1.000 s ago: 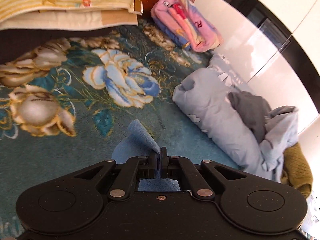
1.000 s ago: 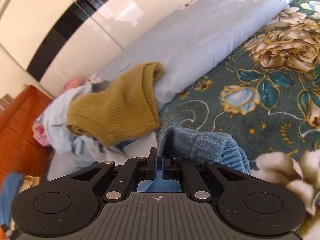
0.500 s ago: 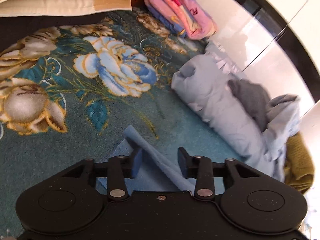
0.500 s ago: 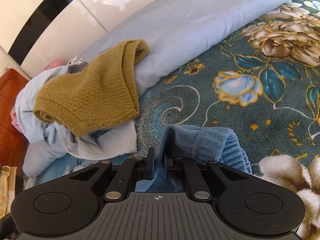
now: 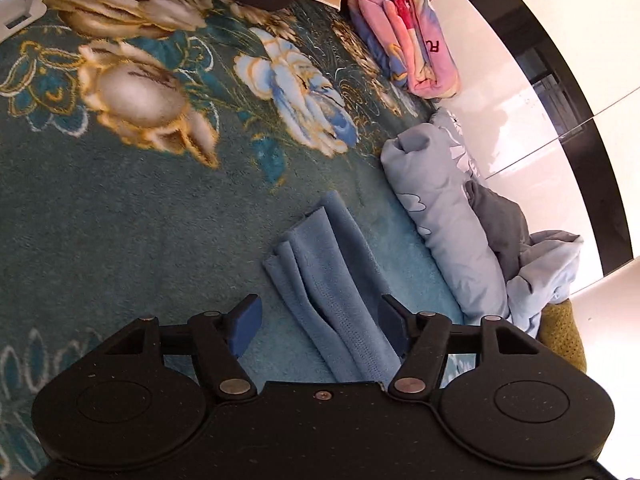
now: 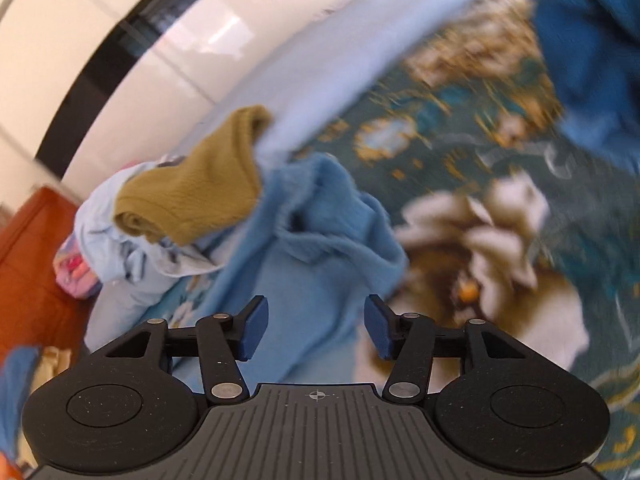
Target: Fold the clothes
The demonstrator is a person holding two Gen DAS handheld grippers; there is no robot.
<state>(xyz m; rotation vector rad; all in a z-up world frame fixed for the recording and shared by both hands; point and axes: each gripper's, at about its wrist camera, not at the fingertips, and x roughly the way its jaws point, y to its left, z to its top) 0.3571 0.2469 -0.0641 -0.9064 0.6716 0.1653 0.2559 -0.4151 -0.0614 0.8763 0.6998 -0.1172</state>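
Hovering low over the bed, the left gripper (image 5: 320,320) points forward along a folded blue fleece garment (image 5: 336,280), its jaws spread wide with the cloth lying between them and gripped by neither pad; the right-hand pad sits just beside the fabric's edge. The garment is soft and napped, doubled into a long narrow strip with several stacked layers showing at its far end, and it rests flat on the teal floral blanket (image 5: 132,208), near the blanket's right edge. Just beside it runs a rolled pale blue quilt (image 5: 444,220), smooth and puffy, with a dark grey garment (image 5: 500,220) and a crumpled light blue shirt (image 5: 548,264) heaped on it. A pink patterned bundle (image 5: 408,40) lies at the far corner. The right gripper (image 6: 316,328) is tilted, its view smeared by blur, and its jaws are likewise wide apart and hold nothing; the same blue fleece garment (image 6: 320,240) lies beneath and ahead of them, bunched into loose ribbed folds at its far end. A coarse-knit mustard sweater (image 6: 192,200) drapes over the pile to the left.
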